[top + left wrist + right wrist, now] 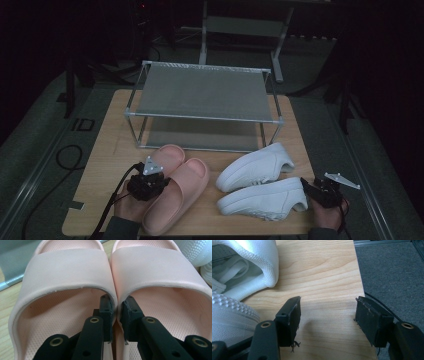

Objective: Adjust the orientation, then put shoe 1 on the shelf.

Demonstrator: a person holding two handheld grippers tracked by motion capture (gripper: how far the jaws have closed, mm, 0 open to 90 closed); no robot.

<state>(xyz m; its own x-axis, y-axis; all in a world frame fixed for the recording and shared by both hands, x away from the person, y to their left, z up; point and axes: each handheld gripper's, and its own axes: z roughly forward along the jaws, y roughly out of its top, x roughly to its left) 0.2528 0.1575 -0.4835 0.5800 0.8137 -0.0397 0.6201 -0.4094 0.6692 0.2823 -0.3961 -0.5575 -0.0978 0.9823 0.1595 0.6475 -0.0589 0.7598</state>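
Note:
Two pink slides lie side by side on the wooden table [107,150], the left slide [169,154] and the right slide [192,177]. My left gripper [150,182] reaches into them from the heel side. In the left gripper view the left gripper [116,307] is shut on the two touching inner walls of the left slide [67,270] and right slide [152,267], one jaw inside each. Two white sneakers [260,170] lie to the right. Near the heel of the closer sneaker [229,315] my right gripper [312,187] [328,307] stands open over bare wood.
A two-tier metal shoe rack [202,92] with grey mesh shelves stands at the back of the table. The table's right edge [359,277] runs close to my right gripper, with grey carpet beyond. A black cable [67,157] loops on the floor at left.

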